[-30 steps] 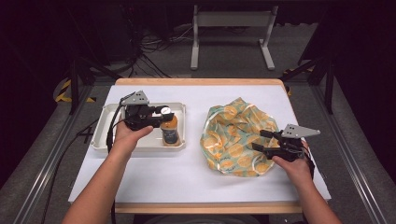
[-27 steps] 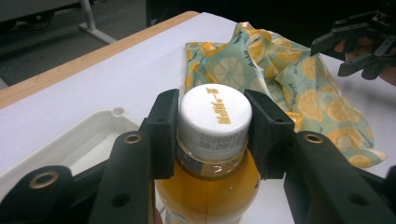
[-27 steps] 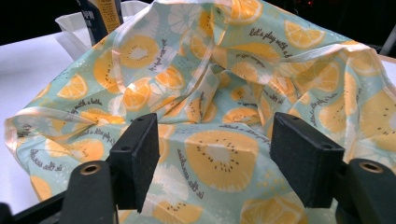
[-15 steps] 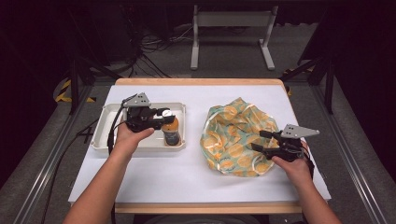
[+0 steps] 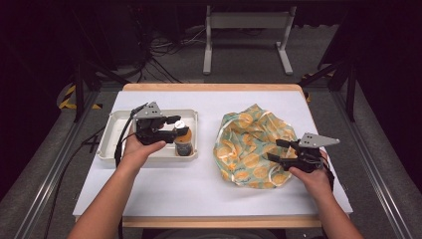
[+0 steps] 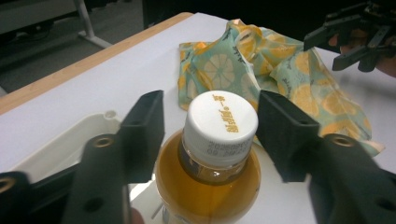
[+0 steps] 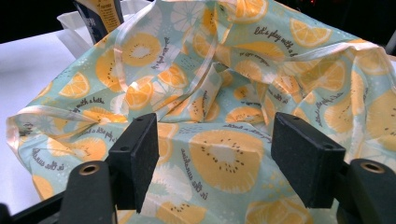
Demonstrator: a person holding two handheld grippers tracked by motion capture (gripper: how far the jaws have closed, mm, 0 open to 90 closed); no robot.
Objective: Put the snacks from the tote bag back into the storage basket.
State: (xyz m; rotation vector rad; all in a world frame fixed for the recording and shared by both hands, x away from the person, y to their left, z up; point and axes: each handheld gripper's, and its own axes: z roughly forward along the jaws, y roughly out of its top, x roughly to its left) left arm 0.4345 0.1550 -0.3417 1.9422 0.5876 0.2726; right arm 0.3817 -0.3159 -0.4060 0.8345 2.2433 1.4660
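Observation:
A small bottle (image 5: 183, 141) of amber drink with a white cap (image 6: 219, 128) stands upright at the right end of a white tray (image 5: 112, 144). My left gripper (image 5: 175, 129) straddles the bottle's neck. Its jaws have just been opening, and a gap shows on each side of the cap, so the pads are off it. To the right, a crumpled cloth bag (image 5: 254, 139) printed with orange slices lies on the white table. My right gripper (image 5: 276, 151) hovers at its near right edge, open, the cloth (image 7: 224, 93) spread beyond its pads.
The tray's left part is bare. A wooden rim (image 5: 209, 87) edges the table's far side. Dark floor, cables and a metal stand (image 5: 246, 30) lie beyond. In the left gripper view the right gripper (image 6: 355, 35) shows at top right over the cloth (image 6: 261, 60).
The left gripper's jaws have spread apart from the bottle's neck. The bottle stays upright in the tray. Both hands and the cloth keep their places.

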